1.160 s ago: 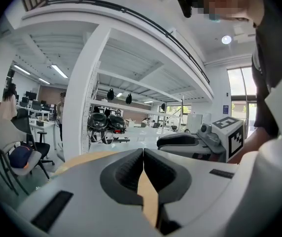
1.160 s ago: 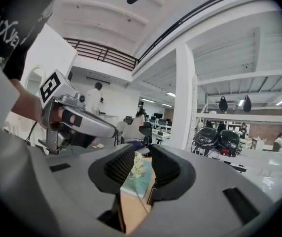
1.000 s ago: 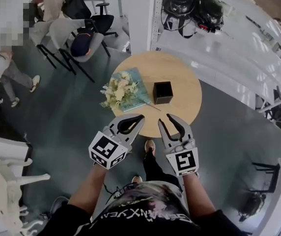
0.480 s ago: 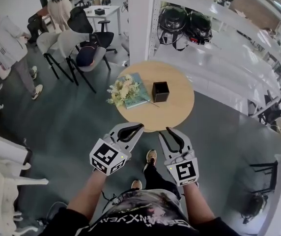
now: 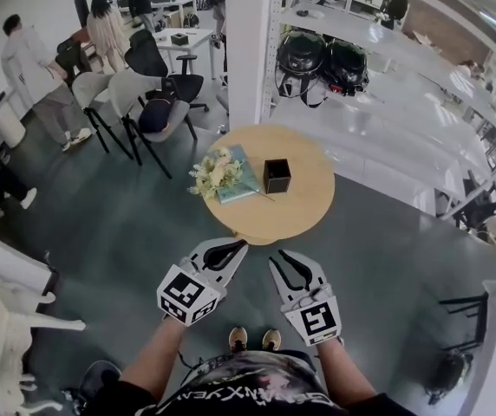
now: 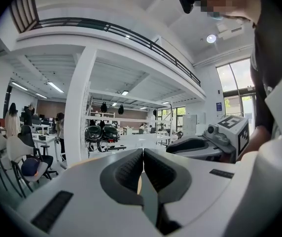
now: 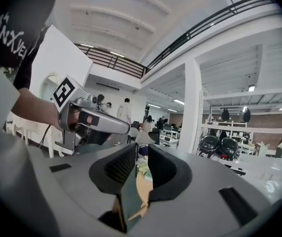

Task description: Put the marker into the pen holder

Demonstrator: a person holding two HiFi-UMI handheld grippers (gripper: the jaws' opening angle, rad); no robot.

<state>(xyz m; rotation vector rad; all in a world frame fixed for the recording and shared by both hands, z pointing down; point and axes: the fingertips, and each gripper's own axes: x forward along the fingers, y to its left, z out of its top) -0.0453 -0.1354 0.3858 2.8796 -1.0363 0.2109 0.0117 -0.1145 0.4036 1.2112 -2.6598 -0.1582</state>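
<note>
While both hang short of the desk (image 5: 304,211), the left gripper (image 5: 238,246) has its fingers pressed together, the right gripper (image 5: 277,257) slightly spread, both empty.

The head camera looks from above, steeply down past the person's forearms. The left gripper (image 5: 233,250) and right gripper (image 5: 279,258) sit close below it, and a round table (image 5: 309,211) stands farther off on the floor ahead.

Each gripper camera sits low, right behind its own jaws, which fill the lower frame, and faces level across the hall. The left gripper view catches the right gripper at its right side. The right gripper view catches the left gripper at its left.

All three views share the white pillar (image 5: 246,50) and the helmets (image 5: 322,55) beside it.
</note>
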